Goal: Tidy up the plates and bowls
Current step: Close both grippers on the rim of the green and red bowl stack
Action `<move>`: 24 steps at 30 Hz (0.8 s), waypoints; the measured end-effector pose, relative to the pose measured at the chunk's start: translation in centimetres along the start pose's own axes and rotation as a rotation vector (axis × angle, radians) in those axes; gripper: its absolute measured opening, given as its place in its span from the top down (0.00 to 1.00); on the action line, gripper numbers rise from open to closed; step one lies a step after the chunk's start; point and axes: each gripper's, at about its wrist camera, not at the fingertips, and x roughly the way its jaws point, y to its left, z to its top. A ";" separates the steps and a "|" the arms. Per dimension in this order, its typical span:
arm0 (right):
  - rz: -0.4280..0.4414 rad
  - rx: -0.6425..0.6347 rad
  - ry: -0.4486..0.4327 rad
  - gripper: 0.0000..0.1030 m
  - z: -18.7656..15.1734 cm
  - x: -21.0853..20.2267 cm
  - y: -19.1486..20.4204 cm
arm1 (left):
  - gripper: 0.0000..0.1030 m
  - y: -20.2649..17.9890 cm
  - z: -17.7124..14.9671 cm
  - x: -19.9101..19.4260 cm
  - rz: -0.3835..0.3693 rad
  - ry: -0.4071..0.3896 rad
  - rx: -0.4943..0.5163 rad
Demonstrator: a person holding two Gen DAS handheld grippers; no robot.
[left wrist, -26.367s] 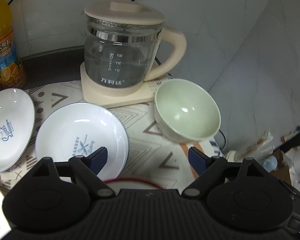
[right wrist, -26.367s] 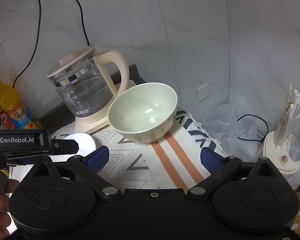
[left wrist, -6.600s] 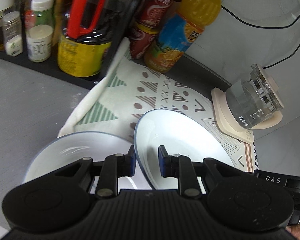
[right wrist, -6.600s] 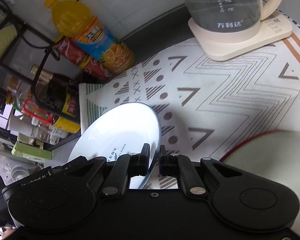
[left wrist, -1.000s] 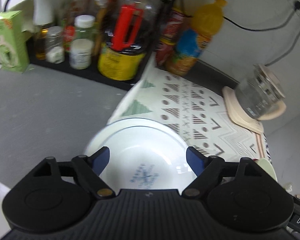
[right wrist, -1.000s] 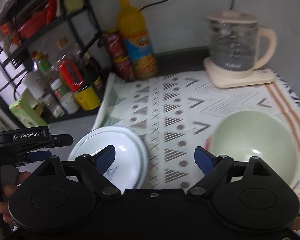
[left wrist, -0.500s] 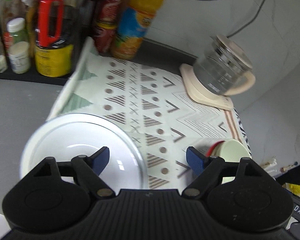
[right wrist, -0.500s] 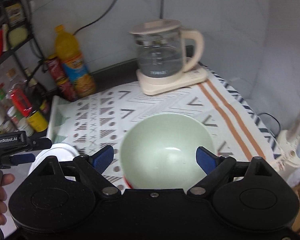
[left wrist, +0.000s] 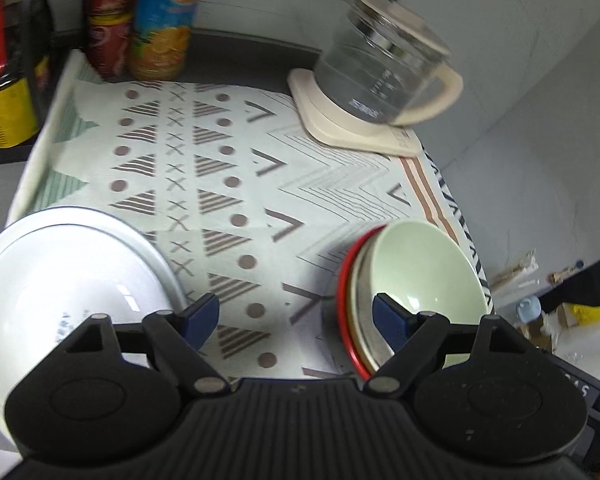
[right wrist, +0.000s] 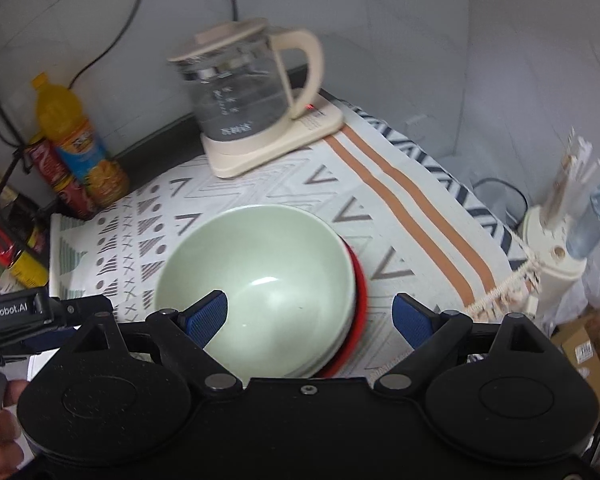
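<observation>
Patterned cloth (left wrist: 236, 184) covers the counter in the left wrist view, kettle (left wrist: 380, 80) on its base at the far right corner, juice bottle (left wrist: 164, 20) and cans at the far left corner. Your left gripper (left wrist: 296, 316) hangs wide open over bare cloth, gripping nothing. White plates (left wrist: 60, 280) sit stacked at the near left edge; green bowl (left wrist: 424, 276) sits nested on a red-rimmed bowl (left wrist: 346, 296) at the near right edge. Risk here: the bowl stack looks close to the cloth's right edge, so a nudge from your left gripper's right finger could push it toward the drop. The plate stack overhangs the cloth's left edge onto grey counter, so a snagged rim could tip it. Right wrist view: your right gripper (right wrist: 310, 316) is also spread wide and empty, its left finger over the green bowl's (right wrist: 256, 280) interior. Descend carelessly and that finger strikes the inside wall and skids the stack. Only this view shows the red rim (right wrist: 360, 292) peeking out on the right side and the clutter past the cloth's right edge; only the left view shows the plates.
</observation>
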 end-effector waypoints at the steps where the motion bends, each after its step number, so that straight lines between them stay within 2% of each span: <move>1: -0.001 0.011 0.006 0.14 -0.1 0.3 -0.2 | 0.20 -0.3 0.0 0.4 -0.002 0.003 0.006; 9: 0.008 0.082 0.070 0.14 -0.8 2.9 -1.8 | 0.20 -2.6 0.2 3.8 0.005 0.074 0.054; 14: 0.030 0.125 0.134 0.15 -0.5 4.8 -2.6 | 0.20 -2.9 0.8 5.4 0.033 0.106 0.039; 20: 0.048 0.159 0.192 0.32 -0.4 6.8 -3.3 | 0.25 -2.9 1.4 7.3 0.017 0.146 0.003; 23: 0.066 0.175 0.228 0.45 -0.4 7.6 -3.8 | 0.34 -2.9 1.5 7.9 0.004 0.145 -0.010; 24: 0.073 0.174 0.233 0.51 -0.4 7.9 -3.9 | 0.42 -2.9 1.4 8.2 0.011 0.157 -0.018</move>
